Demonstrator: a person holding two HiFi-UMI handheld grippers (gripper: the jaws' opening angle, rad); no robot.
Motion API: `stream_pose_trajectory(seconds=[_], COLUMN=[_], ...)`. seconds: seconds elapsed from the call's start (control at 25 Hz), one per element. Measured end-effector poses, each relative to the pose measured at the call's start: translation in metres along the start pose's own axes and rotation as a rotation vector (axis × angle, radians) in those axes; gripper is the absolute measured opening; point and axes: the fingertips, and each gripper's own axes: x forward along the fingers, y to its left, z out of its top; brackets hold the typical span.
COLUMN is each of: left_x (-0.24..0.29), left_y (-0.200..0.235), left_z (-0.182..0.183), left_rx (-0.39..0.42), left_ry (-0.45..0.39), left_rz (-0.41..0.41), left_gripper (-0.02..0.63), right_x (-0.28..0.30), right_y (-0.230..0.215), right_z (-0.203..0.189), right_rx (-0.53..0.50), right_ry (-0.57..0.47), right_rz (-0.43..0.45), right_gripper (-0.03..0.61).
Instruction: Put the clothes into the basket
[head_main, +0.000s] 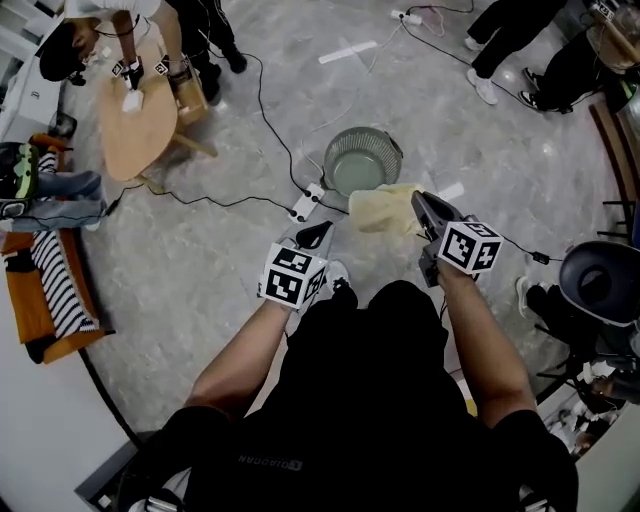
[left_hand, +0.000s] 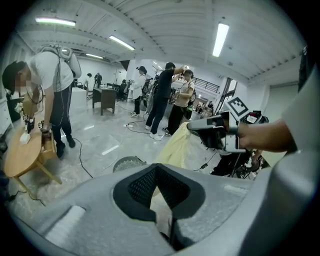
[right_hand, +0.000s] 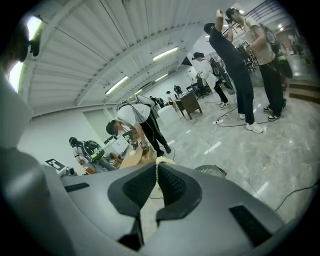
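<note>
Garment (head_main: 385, 210), pale yellow, soft and crumpled, hangs above the grey floor (head_main: 200, 250). In the head view it overlaps the near rim of the basket (head_main: 360, 165). The basket is round, grey-green and mesh-walled, stands on the floor, and holds nothing visible.

Surroundings: a white power strip (head_main: 308, 203) lies on the floor just left of the basket, and a black cable (head_main: 265, 110) runs from it across the floor. A round wooden counter (head_main: 135, 120) stands well apart at upper left, with another person (head_main: 120, 20) bent over it. A bench with striped fabric (head_main: 55, 290) sits by the left wall.

Right hand-held gripper (head_main: 418, 200): closed on the garment's upper edge. In the right gripper view a bunched fold of fabric (right_hand: 160, 161) is pinched between the pads at its tips (right_hand: 157, 163), and the basket (right_hand: 210, 171) shows beyond. In the left gripper view the fabric (left_hand: 175, 150) drapes down from this gripper (left_hand: 192, 126), above and beside the basket (left_hand: 127, 163).

Left hand-held gripper (head_main: 320, 230): its tips (left_hand: 157, 170) are together. In the head view it sits near the garment's left edge but apart from it.
</note>
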Motion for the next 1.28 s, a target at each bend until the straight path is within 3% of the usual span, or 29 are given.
stream_pose_trajectory(seconds=[0.28,0.76,1.04,1.28], left_x=[0.035,0.091,0.111,0.125], left_y=[0.038,0.070,0.079,0.077], left_z=[-0.011,-0.007,-0.002,0.009], left_rx=[-0.090,-0.173,-0.204,-0.224], left_ry=[0.049,0.116,0.127,0.110], left_rz=[0.022,0.098,0.127,0.134], left_gripper=[-0.006,-0.006,-0.006,-0.006], right_x=[0.079,0.199,0.221,0.236], right_y=[-0.033,-0.115,-0.110,-0.118], right_z=[0.030,0.029,0.072,0.058], right_rx=[-0.003,0.026,0.003,-0.028], right_ry=[0.035,0.114,0.063,0.122], right_rz=[-0.017,-0.017,0.054,0.067], right_gripper=[0.028,0.028,0.028,0.028])
